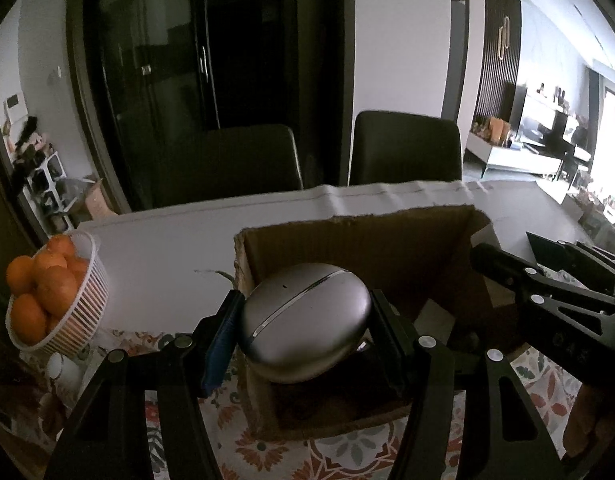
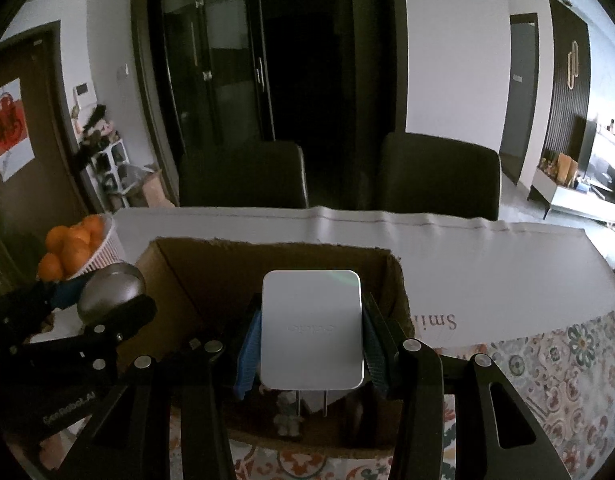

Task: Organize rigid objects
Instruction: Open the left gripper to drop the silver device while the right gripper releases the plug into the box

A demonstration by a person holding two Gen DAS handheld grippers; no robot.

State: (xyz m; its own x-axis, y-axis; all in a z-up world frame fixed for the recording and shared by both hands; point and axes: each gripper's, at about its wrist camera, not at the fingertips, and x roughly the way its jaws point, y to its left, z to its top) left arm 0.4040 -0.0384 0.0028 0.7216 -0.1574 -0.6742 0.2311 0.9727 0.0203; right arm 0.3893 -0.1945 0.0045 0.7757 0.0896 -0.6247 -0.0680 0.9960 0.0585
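My left gripper [image 1: 305, 320] is shut on a silver oval earbud case [image 1: 303, 322] and holds it above the left part of an open cardboard box [image 1: 355, 236]. My right gripper [image 2: 311, 332] is shut on a white plug charger [image 2: 312, 328], prongs pointing back at me, above the same box [image 2: 267, 256]. The left gripper with the silver case [image 2: 109, 294] also shows at the left of the right wrist view. The right gripper's body [image 1: 555, 296] shows at the right of the left wrist view. Small items lie dim in the box's bottom.
A white basket of oranges [image 1: 47, 292] stands at the table's left, also in the right wrist view [image 2: 77, 246]. A white cup [image 1: 63, 368] sits below it. White paper [image 2: 487, 272] covers the table behind the box, over a floral cloth [image 2: 559, 368]. Two dark chairs [image 1: 403, 148] stand behind.
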